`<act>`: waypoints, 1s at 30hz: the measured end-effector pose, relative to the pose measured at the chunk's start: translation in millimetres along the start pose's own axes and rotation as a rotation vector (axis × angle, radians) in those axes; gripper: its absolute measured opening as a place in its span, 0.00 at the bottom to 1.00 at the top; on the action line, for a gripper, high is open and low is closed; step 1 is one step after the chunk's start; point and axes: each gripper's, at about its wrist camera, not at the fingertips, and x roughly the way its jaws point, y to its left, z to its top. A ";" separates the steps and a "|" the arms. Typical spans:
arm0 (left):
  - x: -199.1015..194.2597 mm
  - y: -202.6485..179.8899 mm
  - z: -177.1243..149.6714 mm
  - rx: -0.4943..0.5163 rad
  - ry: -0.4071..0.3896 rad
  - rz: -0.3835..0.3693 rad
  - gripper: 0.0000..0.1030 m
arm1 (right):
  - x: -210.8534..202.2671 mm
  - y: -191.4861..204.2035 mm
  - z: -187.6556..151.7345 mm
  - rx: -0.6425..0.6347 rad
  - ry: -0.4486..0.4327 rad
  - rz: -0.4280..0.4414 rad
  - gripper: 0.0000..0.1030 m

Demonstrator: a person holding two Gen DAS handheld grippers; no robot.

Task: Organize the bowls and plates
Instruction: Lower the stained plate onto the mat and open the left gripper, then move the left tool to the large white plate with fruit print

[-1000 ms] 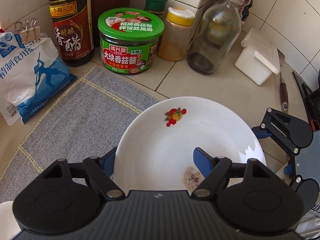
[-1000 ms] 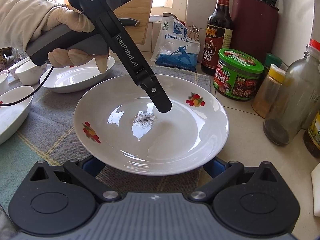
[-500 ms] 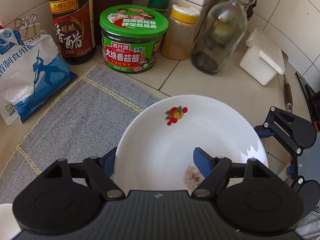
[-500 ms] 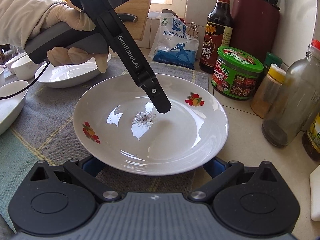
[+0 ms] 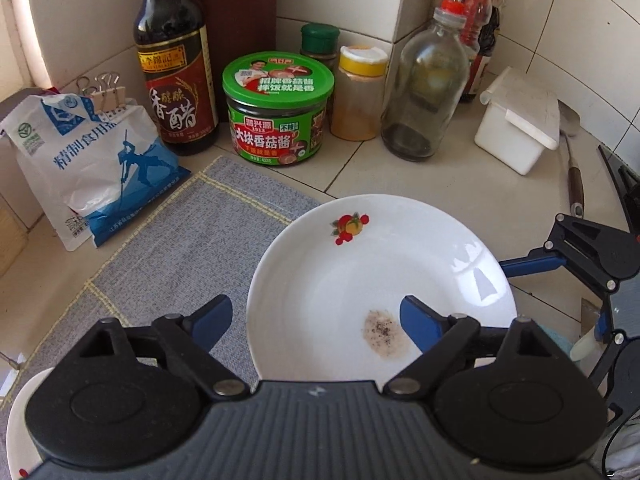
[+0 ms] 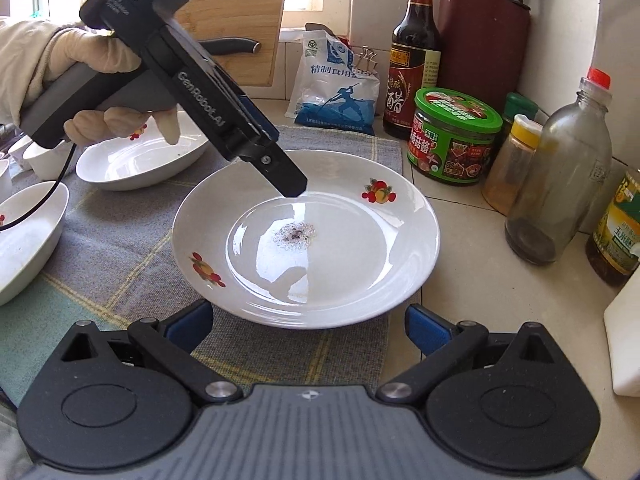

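The left gripper [image 5: 316, 320] has released the plate's [image 6: 404, 204] rim, fingers opening clear of it; plate now rests beside the green jar [image 6: 456, 136] (placement likely done). Right gripper [image 6: 308, 328] waits open.

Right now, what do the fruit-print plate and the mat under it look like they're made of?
Plate: likely glazed ceramic or porcelain, since the white surface is glossy with sharp window reflections, though melamine is possible. Mat: woven fabric, matte, with visible grey weave and yellow stripes.
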 end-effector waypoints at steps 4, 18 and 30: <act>-26.2 -13.4 -10.4 0.008 -0.055 0.024 0.88 | -4.7 11.9 -3.2 0.017 -0.005 -0.014 1.00; -115.9 -53.2 -89.1 -0.084 -0.209 0.133 0.92 | -37.4 72.9 -15.7 0.013 -0.053 -0.010 1.00; -165.5 -73.3 -188.5 -0.342 -0.225 0.218 0.94 | -47.2 135.0 -33.5 -0.002 -0.045 0.041 1.00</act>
